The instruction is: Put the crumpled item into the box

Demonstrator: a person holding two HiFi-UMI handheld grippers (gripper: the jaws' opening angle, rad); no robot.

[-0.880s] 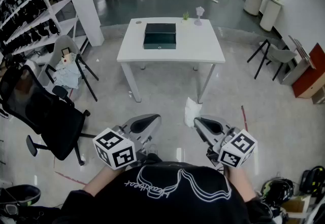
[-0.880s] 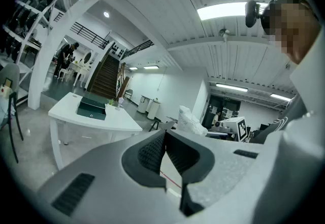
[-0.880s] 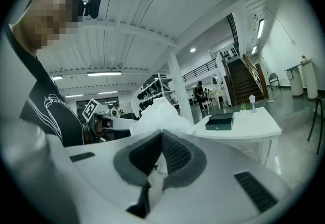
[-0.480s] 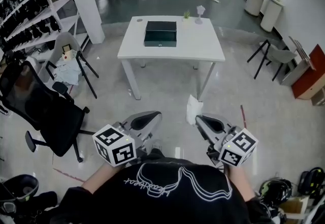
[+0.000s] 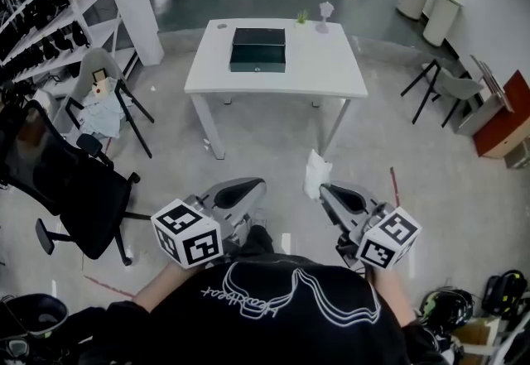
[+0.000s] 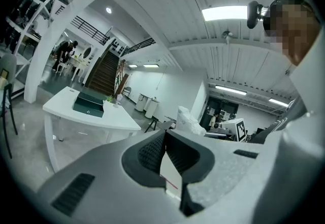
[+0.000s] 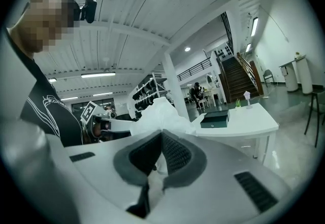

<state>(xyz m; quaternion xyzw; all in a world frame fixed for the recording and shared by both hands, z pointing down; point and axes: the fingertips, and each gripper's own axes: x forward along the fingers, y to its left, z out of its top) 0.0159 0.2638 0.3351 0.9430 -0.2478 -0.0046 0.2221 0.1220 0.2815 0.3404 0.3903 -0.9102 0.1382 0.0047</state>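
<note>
1. The crumpled white item (image 5: 315, 173) sticks up from the tip of the right gripper (image 5: 325, 189), whose fingers (image 7: 175, 153) pinch its lower end.
2. The left gripper (image 5: 251, 186) is beside it, its fingers pressed together on nothing.
3. The dark box (image 5: 258, 49) lies on the white worktop (image 5: 327, 74), well apart from both grippers.
4. The item's gripped end is hidden between the fingers, and the box is too far off to show detail.

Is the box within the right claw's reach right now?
Probably not yet. The right claw, shut on the crumpled item, is well short of the box on the table, with bare floor between. Nothing blocks the way; the person would have to step closer.
</note>
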